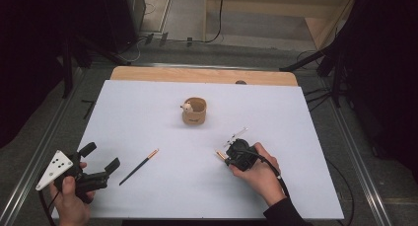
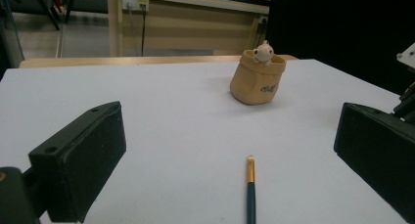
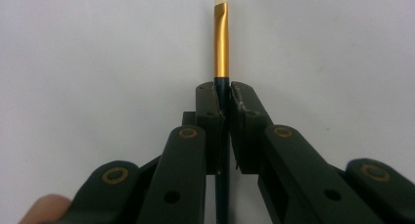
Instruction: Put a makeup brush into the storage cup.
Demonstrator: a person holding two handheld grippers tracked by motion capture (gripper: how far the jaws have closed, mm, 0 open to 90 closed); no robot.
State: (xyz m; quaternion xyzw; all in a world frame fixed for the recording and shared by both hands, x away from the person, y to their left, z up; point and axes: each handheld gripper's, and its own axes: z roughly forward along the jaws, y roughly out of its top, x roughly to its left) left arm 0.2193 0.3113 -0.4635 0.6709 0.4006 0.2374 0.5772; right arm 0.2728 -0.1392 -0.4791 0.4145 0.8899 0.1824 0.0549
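A light, stiff, thin brush (image 3: 222, 62) is clamped at its dark handle by the shut right gripper (image 3: 223, 94); the left gripper (image 2: 230, 150) is held wide open, empty.

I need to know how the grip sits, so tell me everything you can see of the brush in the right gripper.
The brush is slim, with a dark handle, a shiny gold metal-looking ferrule and a short pale, slanted tip. The right gripper has its jaws shut on the handle just below the ferrule, so ferrule and tip stick out past them. In the high view it is at the white table's near right part, tip pointing left.
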